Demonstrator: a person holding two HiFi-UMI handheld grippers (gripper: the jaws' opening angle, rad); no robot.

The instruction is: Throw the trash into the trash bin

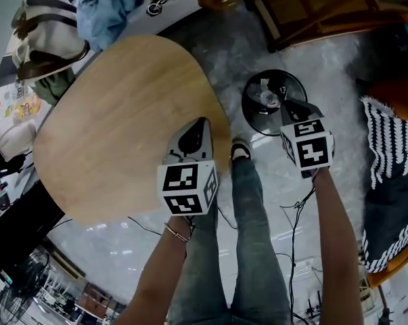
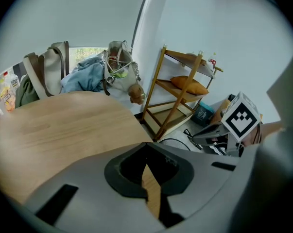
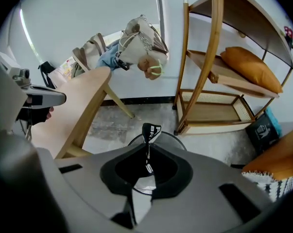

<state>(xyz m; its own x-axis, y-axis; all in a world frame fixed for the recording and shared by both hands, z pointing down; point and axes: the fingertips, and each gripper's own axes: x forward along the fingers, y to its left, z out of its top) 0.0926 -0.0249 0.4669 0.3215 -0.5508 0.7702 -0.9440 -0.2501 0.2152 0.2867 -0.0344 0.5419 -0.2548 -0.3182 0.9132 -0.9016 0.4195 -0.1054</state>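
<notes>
Left gripper [image 1: 201,125]: fingers together, nothing between them. It hangs over the near edge of the bare wooden worktop [image 1: 116,127].

Right gripper [image 1: 287,105]: fingers clamped on the trash, a thin black wrapper [image 3: 150,133] with white print. Its free end pokes up past the fingertips, and the pinch is on the flat of the film.

Position: head view puts the right gripper over the near rim of the round black trash bin [image 1: 248,101] on the floor. The wrapper is held in the air, not yet in the bin. Pale crumpled scraps [image 1: 266,93] already lie inside.

Handling, judged:
- The wrapper looks very light, limp and slick, and not fragile.
- A flat pinch across a broad part suits it, since it has no stiff edge to grab.
- It may cling to a finger or flutter sideways on release, so let go low and over the bin's centre.

Far side: wooden shelf [image 3: 209,72] with an orange cushion [image 3: 250,67]; bags [image 1: 48,42] beyond the worktop.
</notes>
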